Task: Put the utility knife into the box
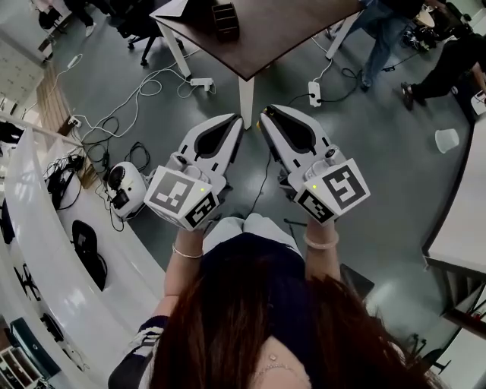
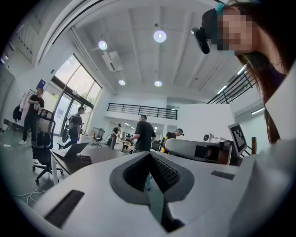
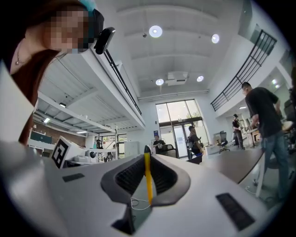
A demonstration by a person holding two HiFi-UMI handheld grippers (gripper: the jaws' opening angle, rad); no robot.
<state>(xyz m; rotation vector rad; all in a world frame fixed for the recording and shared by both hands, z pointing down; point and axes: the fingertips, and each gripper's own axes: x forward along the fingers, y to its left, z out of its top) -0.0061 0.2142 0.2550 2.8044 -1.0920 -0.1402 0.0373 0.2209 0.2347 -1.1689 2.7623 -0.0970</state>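
Both grippers are held side by side over the grey floor, pointing away toward a brown table. A dark open box stands on that table; in the left gripper view the box shows far off. My left gripper has its jaws together with nothing between them, as its own view confirms. My right gripper is shut on a thin yellow utility knife with a dark tip, seen edge-on between the pads. The knife is hidden in the head view.
Cables and power strips lie on the floor by the table legs. A white round device sits beside a curved white counter at the left. People stand at the far right. Another white desk borders the right side.
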